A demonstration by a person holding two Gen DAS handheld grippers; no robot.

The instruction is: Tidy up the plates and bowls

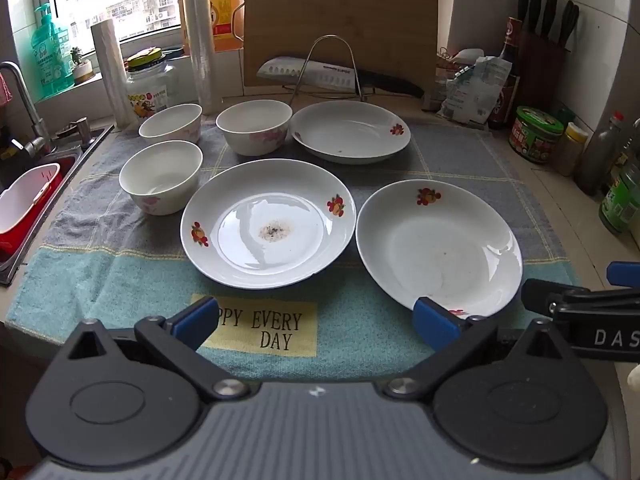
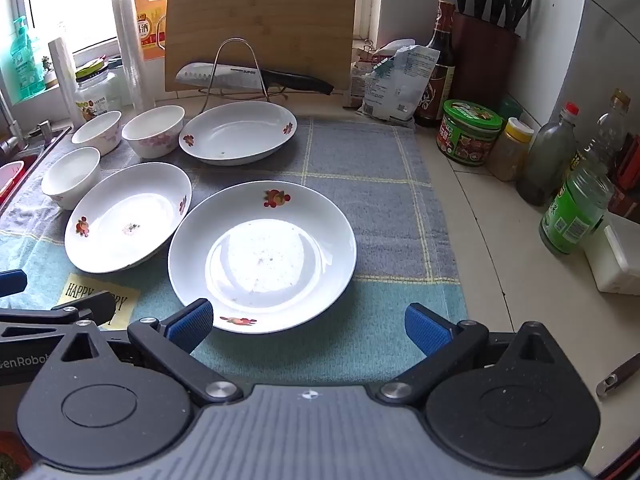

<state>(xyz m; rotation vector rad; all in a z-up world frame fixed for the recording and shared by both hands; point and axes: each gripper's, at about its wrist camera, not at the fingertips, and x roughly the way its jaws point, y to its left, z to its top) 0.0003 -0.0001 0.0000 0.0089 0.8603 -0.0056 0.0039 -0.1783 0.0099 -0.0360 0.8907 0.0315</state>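
Both grippers hang with jaws spread wide and hold nothing: the left gripper (image 1: pixel 316 320) over the towel (image 1: pixel 360 336), the right gripper (image 2: pixel 308 322) at the near plate (image 2: pixel 262 256). Two more plates (image 2: pixel 128 218) (image 2: pixel 238 132) lie at ten and twelve o'clock, three bowls (image 1: pixel 161 176) beyond at ten. At twelve stand a cutting board (image 2: pixel 260 20) and knife (image 2: pixel 240 76); jars (image 2: pixel 470 132) crowd two o'clock.

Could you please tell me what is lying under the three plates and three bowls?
A checked towel lies under all of them, grey at the back, teal in front, with a yellow "HAPPY EVERY DAY" patch. The worktop beneath is covered, showing only beside the towel.
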